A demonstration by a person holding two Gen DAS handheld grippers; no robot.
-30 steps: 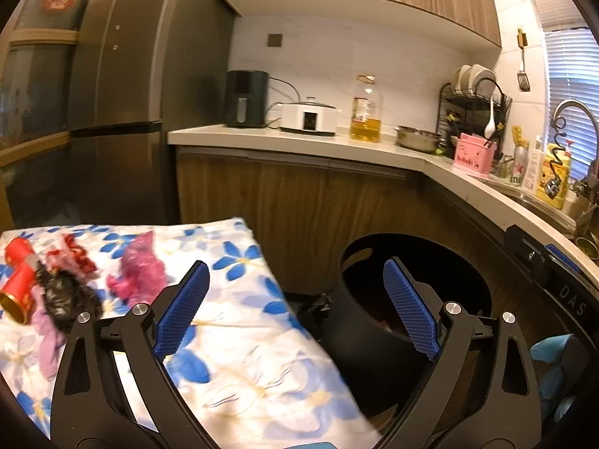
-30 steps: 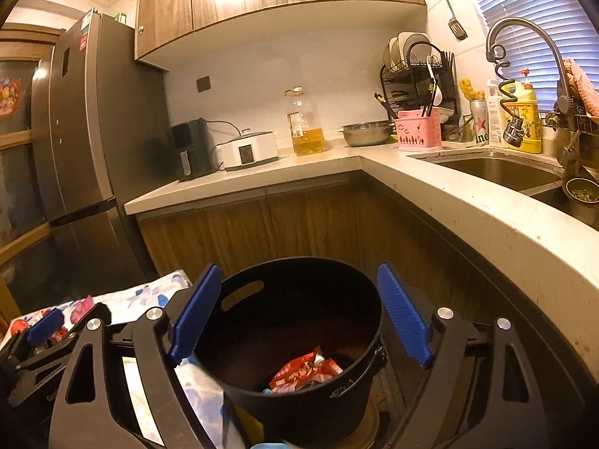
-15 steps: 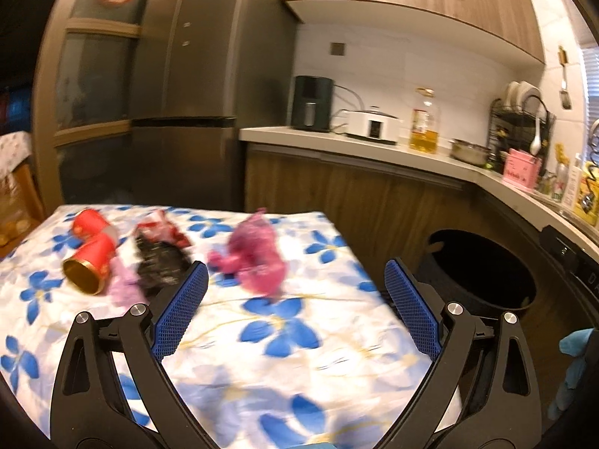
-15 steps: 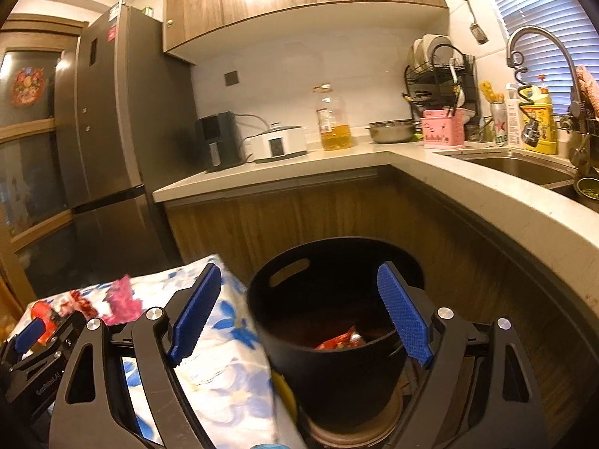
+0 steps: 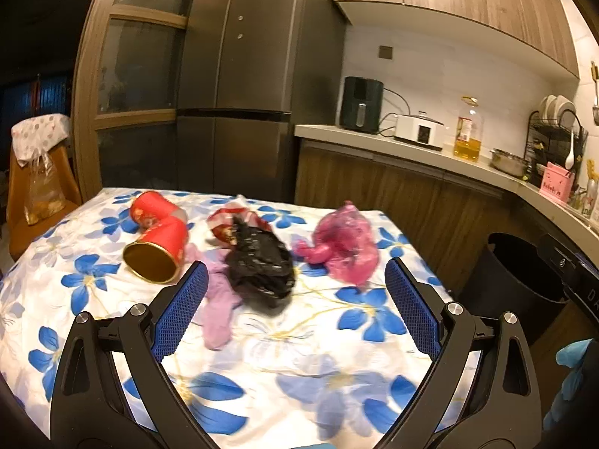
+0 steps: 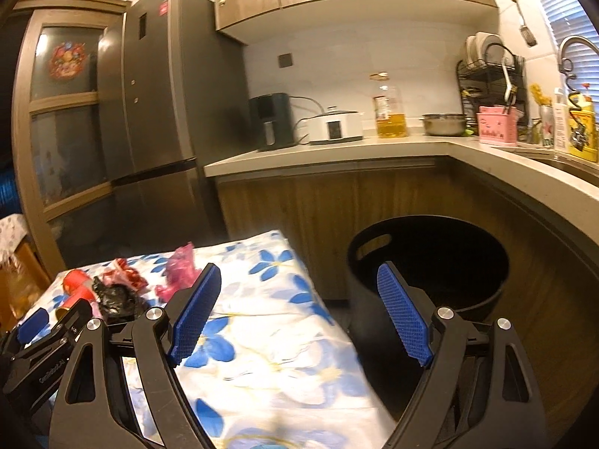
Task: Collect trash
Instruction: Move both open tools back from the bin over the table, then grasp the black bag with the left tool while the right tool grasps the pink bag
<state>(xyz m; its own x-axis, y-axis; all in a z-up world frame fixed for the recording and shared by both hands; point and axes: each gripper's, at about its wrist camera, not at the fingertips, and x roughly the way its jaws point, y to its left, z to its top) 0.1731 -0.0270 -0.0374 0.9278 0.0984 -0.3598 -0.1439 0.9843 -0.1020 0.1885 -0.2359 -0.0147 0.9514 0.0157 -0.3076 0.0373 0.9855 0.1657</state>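
Now both tools are empty and spread wide: the left hand-held gripper (image 5: 295, 299) faces the litter on the worktop (image 5: 262, 366), and the right hand-held gripper (image 6: 295, 314) straddles the worktop edge and the bin (image 6: 426, 262), with nothing between its pads.

Judging from the layout, the step in hand is choosing and closing on the next piece. Nearest the left tool lies a pale purple scrap (image 5: 217, 310), just beside its left finger, touching a crumpled black bag (image 5: 262, 265). Go for the black bag first; it sits almost centred between the fingers. It should crush easily, so lower the tips right onto the cloth and close fully, taking care not to pinch the tablecloth or drag the purple scrap along half-caught.

To the right, apart from the rest, sits a pink bag (image 5: 344, 247), handier for the right tool since the bin stands on that side. Further back lie a red wrapper (image 5: 228, 220) and two red cans (image 5: 159, 239) on their sides; these may roll, so grip across the body
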